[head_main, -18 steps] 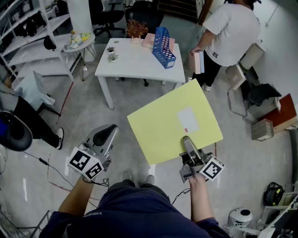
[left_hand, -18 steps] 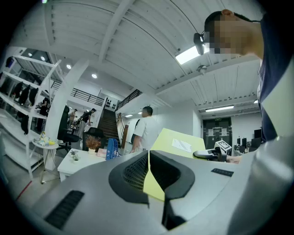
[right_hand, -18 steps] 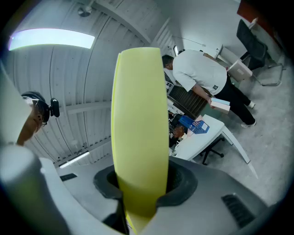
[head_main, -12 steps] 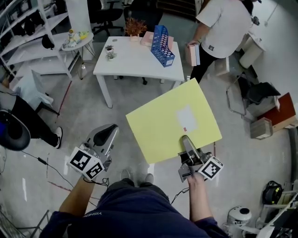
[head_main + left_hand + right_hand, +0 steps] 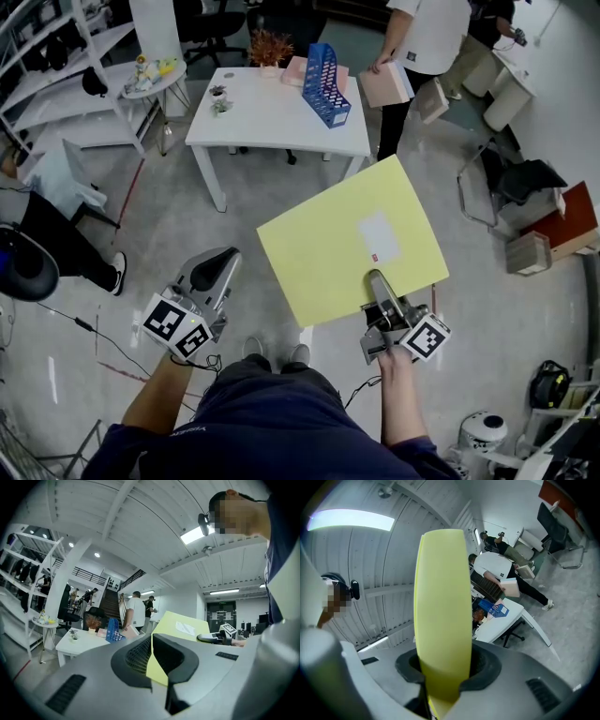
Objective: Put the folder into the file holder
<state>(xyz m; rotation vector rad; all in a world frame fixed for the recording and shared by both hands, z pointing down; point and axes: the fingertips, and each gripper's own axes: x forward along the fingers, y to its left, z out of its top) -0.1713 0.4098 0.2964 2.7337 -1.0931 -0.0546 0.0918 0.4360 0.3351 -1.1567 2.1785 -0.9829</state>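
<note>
1. Jaws of the right gripper are clamped on the near edge of the yellow folder. The folder is held out flat and about level above the floor, and the right gripper view shows it edge-on between the pads.
2. The left gripper has its jaws drawn together with nothing between them. It hangs to the left of the folder, apart from it.
3. The step in hand looks like the carry. The blue file holder stands on the far right part of the white table, well apart from the folder, and nothing has gone into it yet.
4. The next move calls for bringing the folder far, across the floor to the table. It then has to be turned up on edge so a side lines up with one of the holder's slots. The free left gripper could steady the holder or the folder's loose side.
5. Only one edge of the folder is gripped, so its far corners are free and may sag or swing. The table's near right corner lies on the way and could catch them. Pink items sit just beside the holder.
6. Bare floor lies open between the grippers and the table's near side. A standing person is close to the table's far right corner, and a chair crowds the right, so the near side looks the freer approach.
</note>
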